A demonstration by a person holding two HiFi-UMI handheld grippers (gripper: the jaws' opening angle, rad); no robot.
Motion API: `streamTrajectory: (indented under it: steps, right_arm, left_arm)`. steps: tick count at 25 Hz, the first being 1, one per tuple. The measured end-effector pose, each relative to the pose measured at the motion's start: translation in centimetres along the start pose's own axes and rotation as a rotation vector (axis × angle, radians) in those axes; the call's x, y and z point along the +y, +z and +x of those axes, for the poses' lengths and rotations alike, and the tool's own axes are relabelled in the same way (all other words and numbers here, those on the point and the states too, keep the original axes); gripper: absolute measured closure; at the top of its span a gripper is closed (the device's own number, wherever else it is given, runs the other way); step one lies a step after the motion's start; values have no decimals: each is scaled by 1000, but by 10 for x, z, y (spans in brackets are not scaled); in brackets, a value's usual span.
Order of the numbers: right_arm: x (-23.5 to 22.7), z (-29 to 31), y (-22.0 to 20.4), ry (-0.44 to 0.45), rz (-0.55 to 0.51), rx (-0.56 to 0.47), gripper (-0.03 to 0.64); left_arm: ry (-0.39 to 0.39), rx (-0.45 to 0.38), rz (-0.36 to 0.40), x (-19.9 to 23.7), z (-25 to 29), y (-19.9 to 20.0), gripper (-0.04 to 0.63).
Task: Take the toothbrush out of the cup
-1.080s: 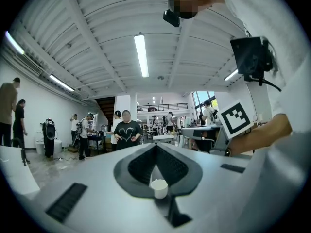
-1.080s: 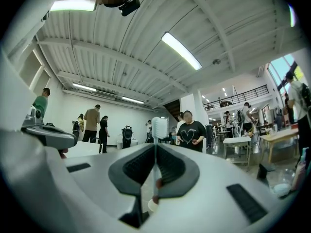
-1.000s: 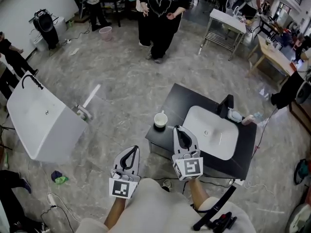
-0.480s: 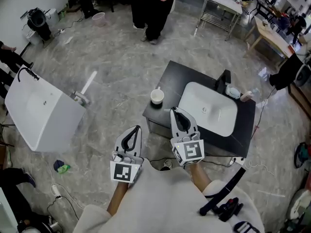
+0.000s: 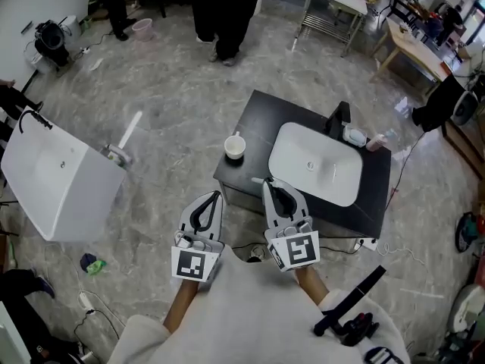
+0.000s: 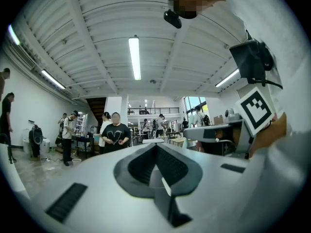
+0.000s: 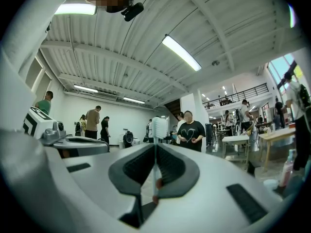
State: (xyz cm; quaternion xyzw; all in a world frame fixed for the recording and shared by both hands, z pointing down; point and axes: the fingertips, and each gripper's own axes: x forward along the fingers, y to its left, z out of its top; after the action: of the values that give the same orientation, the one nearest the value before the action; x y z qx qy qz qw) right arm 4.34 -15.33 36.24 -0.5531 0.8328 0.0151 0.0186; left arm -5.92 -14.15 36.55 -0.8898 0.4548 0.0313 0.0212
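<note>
Toothbrush (image 7: 156, 152) is in your R hand-held gripper (image 5: 270, 184). Jaws are clamped on the handle, brush upright along the seam, bristle head poking above the tips, handle end down behind the pads. R gripper view shows nothing else btwn the jaws.

Cup (image 5: 235, 147) stands upright on the near-left corner of the black worktop (image 5: 258, 123), apart from the brush. R gripper tips are near the worktop's front edge, w/ the cup beyond them and a bit left, not touching. Small white bit at the cup's far rim, can't tell what it is.

Your L hand-held gripper (image 5: 215, 197) is beside the R one, off the worktop over the grey floor (image 5: 174, 89). Its jaws are together, tips touching, nothing in them. Both grippers point roughly level, away from you.

White basin (image 5: 314, 161) is set into the worktop right of the cup, black tap (image 5: 339, 118) at its far side. Second white basin (image 5: 57, 180) stands on the floor well off to the left. Ppl (image 5: 220, 6) stand at the far end of the room.
</note>
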Motion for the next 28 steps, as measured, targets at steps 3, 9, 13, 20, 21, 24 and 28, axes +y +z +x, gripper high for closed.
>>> streamTrajectory:
  steps: [3,9,13,20,21,24,28]
  right_arm:
    - [1,-7,1,-6,-1,0,598]
    - [5,-24,0,-16,7,15,598]
    - [11,-37,-6,-16,8,34,598]
    - [13,-46,-5,-46,37,16,598]
    - [12,-47,-9,-47,31,32,598]
    - [11,-49,-14,-52,24,58,598]
    - [8,-46,-14,-51,15,57,598]
  left_arm:
    - [-19,-4,-1,-5,5,0,600]
    - [-44,-3,-1,-11,7,0,600]
    - [-58,-5,4,-13,8,-1,600]
    - [-77,-7,5,-18,8,1,600]
    - [-79,-7,6,-18,8,1,600]
    - [-80,-4,7,-20,5,1,600]
    - [-76,6,8,-20,3,0,600]
